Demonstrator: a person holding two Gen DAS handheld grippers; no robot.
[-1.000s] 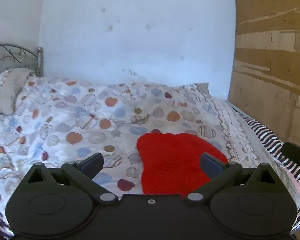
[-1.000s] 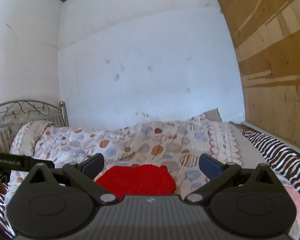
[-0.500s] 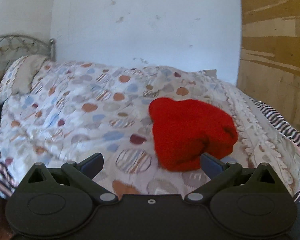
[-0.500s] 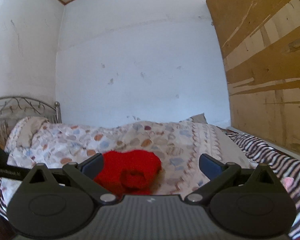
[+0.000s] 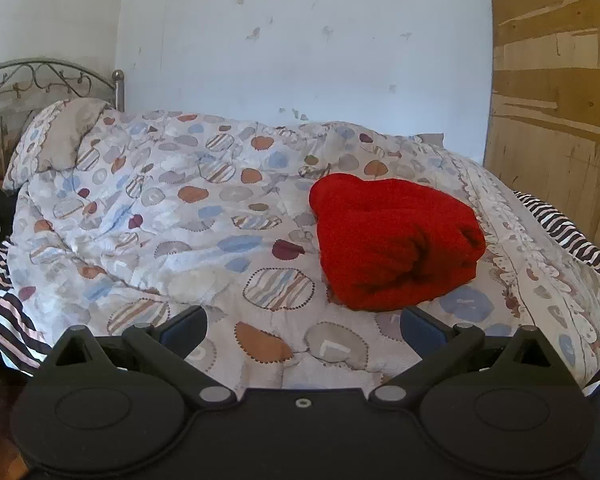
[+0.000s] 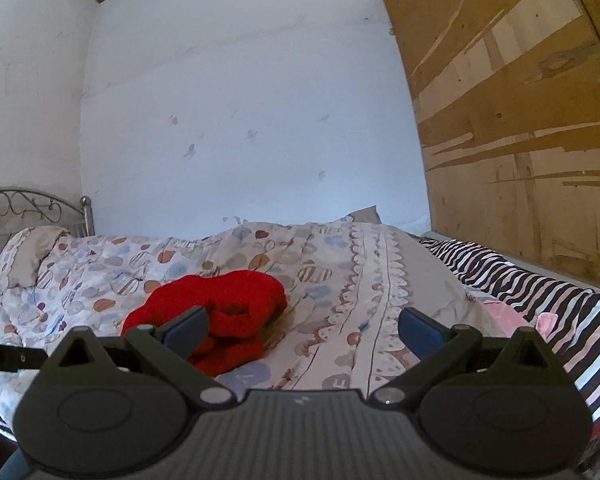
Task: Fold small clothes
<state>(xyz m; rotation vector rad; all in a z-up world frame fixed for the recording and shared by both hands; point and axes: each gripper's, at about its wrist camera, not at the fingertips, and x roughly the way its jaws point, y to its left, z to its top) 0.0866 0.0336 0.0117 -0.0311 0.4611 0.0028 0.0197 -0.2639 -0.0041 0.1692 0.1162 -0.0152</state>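
Note:
A red knitted garment (image 5: pixel 396 240) lies folded in a thick bundle on the spotted quilt (image 5: pixel 180 220). It also shows in the right wrist view (image 6: pixel 220 312), left of centre. My left gripper (image 5: pixel 302 330) is open and empty, held back from the bed's near edge, with the garment ahead and to the right. My right gripper (image 6: pixel 302 326) is open and empty; its left finger (image 6: pixel 188 328) overlaps the garment in the picture without touching it.
The bed has a metal headboard (image 5: pixel 48 80) and a pillow (image 5: pixel 64 136) at the far left. A black-and-white striped sheet (image 6: pixel 540 292) runs along the right side beside a wooden board wall (image 6: pixel 520 120). A pink cloth (image 6: pixel 512 316) lies on it.
Both grippers have drawn back and away from the red garment, so more of the bed shows. The garment lies still as a folded bundle. Both jaws stay open.

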